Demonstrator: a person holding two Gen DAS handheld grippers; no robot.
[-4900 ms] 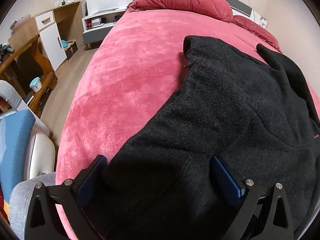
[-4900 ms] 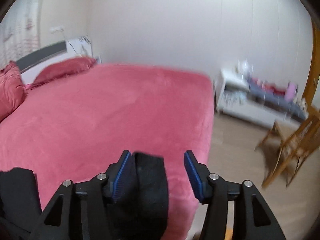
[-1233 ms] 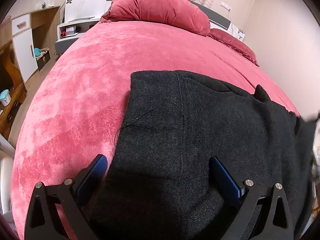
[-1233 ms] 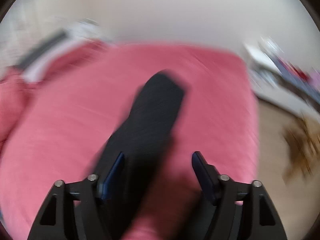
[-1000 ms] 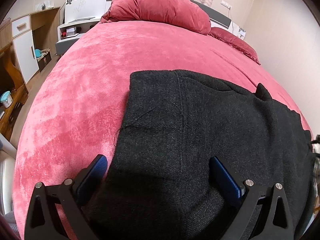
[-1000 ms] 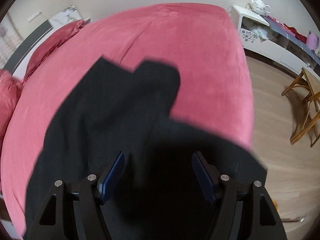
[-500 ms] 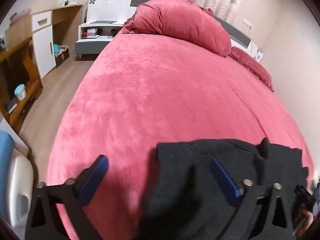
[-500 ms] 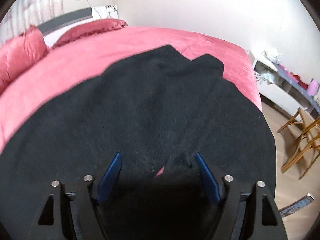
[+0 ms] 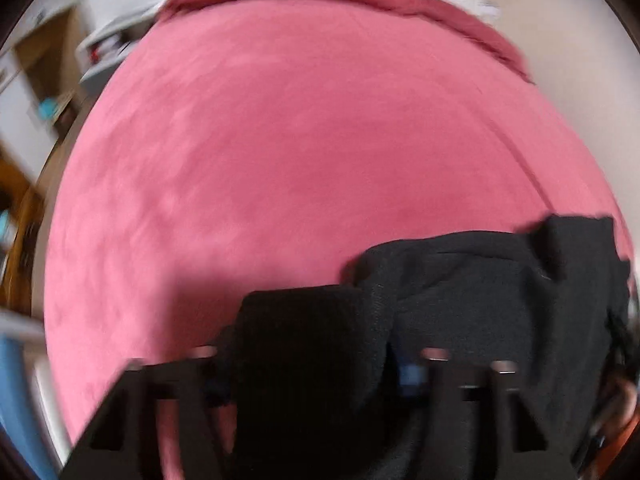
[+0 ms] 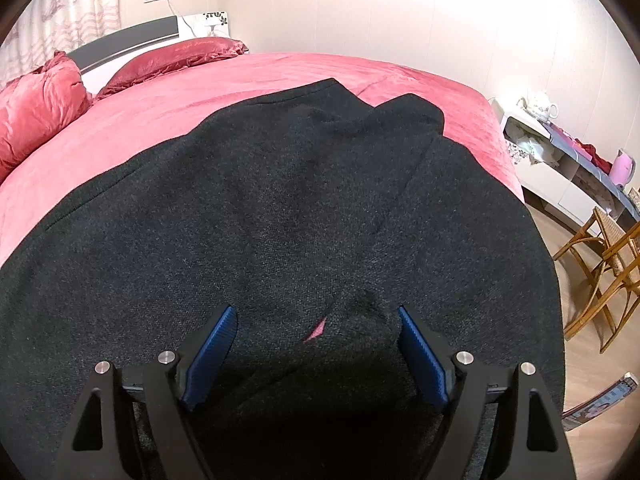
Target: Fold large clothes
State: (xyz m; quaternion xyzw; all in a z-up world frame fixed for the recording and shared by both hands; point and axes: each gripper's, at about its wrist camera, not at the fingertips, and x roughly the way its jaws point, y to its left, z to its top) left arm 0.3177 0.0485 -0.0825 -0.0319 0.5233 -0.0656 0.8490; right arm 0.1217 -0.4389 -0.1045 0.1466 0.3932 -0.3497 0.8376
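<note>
A large black fleece garment (image 10: 280, 200) lies spread on the pink bed (image 10: 160, 100), with one sleeve folded across its body. My right gripper (image 10: 316, 312) hovers low over its near part. Its jaws are opening and stand wide, with cloth lying under and between them but not pinched. The left wrist view is blurred. There the garment (image 9: 480, 280) sits at the lower right of the bed (image 9: 280, 140). My left gripper (image 9: 312, 360) is closing, and a raised fold of black cloth fills the gap between its pads.
Red pillows (image 10: 36, 108) and a headboard (image 10: 124, 40) sit at the bed's far end. Right of the bed are a white shelf (image 10: 560, 176) with a teapot, a pink kettle (image 10: 622, 168) and wicker chairs (image 10: 600, 264) on wooden floor. A blue chair (image 9: 16, 400) stands at the left.
My left gripper has drawn back to the garment's near edge and its jaws have narrowed around a fold. The right gripper swung over the garment, then stayed nearly still, its jaws slightly wider.
</note>
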